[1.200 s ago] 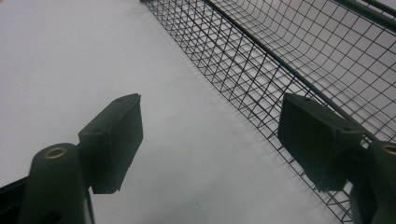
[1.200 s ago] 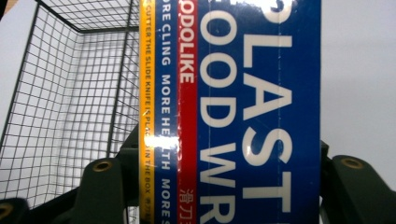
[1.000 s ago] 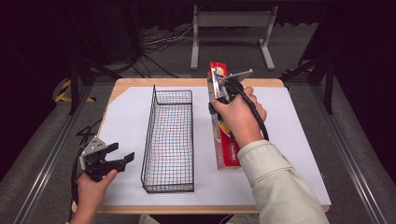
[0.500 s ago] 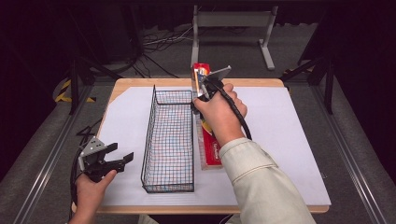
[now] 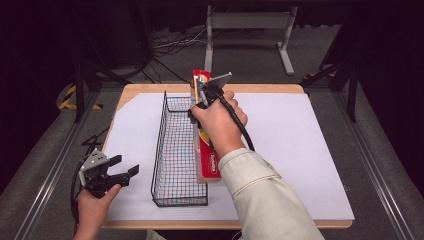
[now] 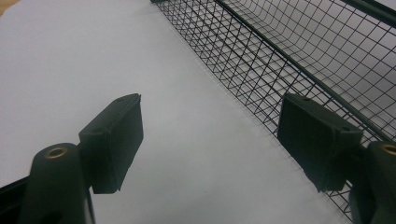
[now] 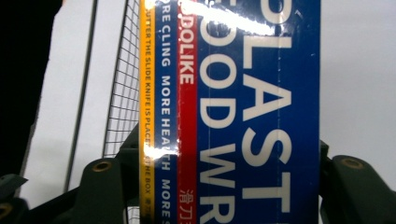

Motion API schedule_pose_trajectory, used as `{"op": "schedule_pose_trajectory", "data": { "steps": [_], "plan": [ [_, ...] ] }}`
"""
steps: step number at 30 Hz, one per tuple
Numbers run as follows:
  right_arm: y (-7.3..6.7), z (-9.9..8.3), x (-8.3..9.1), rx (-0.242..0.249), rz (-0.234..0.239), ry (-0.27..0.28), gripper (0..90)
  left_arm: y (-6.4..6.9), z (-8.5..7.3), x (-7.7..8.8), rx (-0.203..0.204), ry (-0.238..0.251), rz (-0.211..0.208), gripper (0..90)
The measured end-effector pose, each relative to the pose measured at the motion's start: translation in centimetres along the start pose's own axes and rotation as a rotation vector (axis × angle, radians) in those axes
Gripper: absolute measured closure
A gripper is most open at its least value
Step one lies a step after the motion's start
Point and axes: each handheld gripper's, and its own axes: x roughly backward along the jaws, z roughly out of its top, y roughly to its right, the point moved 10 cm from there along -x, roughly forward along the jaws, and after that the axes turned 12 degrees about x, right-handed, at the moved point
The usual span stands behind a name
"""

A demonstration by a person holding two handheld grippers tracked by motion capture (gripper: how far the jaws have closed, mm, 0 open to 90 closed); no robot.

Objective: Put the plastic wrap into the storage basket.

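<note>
High view: I'm looking down on a table (image 5: 300, 95) with a white sheet (image 5: 300, 150) over most of its top.
Right gripper: my right gripper (image 5: 200, 97) sits at the far end of the long box, with my hand wrapped around its body.
Right jaws: pinching the plastic wrap box (image 5: 208, 150). In the right gripper view the box (image 7: 233, 112) sits snug between the two black jaws, one on each long side.
Box position: it's lifted, running lengthwise along the right-hand rim of the wire basket (image 5: 177, 150), far end up by the table's back edge, near end about level with the basket's near end.
Box vs basket: can't tell if it's touching the rim or just hanging over it.
Box look: red and yellow on the side I see from above, blue with big white lettering in the right gripper view, plus a yellow strip and a red band.
Left gripper: my left gripper (image 5: 121, 167) hovers low at the near left of the table, just left of the basket.
Left jaws: spread wide with nothing between them. The left gripper view has only bare white sheet (image 6: 196, 154) in the gap.
Basket: black mesh, long and narrow, standing on the sheet left of centre. Its side wall (image 6: 261, 70) runs right past the left gripper's jaw.
</note>
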Motion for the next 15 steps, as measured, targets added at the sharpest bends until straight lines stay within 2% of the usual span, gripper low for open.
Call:
{"op": "schedule_pose_trajectory", "data": {
  "steps": [6,9,10,15],
  "plan": [
    [-1.2,0.4,-0.8,-0.029,0.018,0.027,40.1,0.0,0.0,0.0,0.000,-0.001,0.000,23.4],
    [-1.5,0.4,-1.2,-0.026,0.013,0.030,40.1,0.1,0.0,-0.1,-0.001,0.000,-0.002,23.4],
    [-2.0,0.5,-1.7,-0.039,0.025,0.040,40.1,0.0,0.0,-0.1,-0.003,0.001,-0.002,23.4],
    [-2.9,0.3,-2.7,-0.045,0.045,0.042,40.1,0.0,0.1,-0.1,0.006,0.003,-0.007,23.4]
  ]
}}
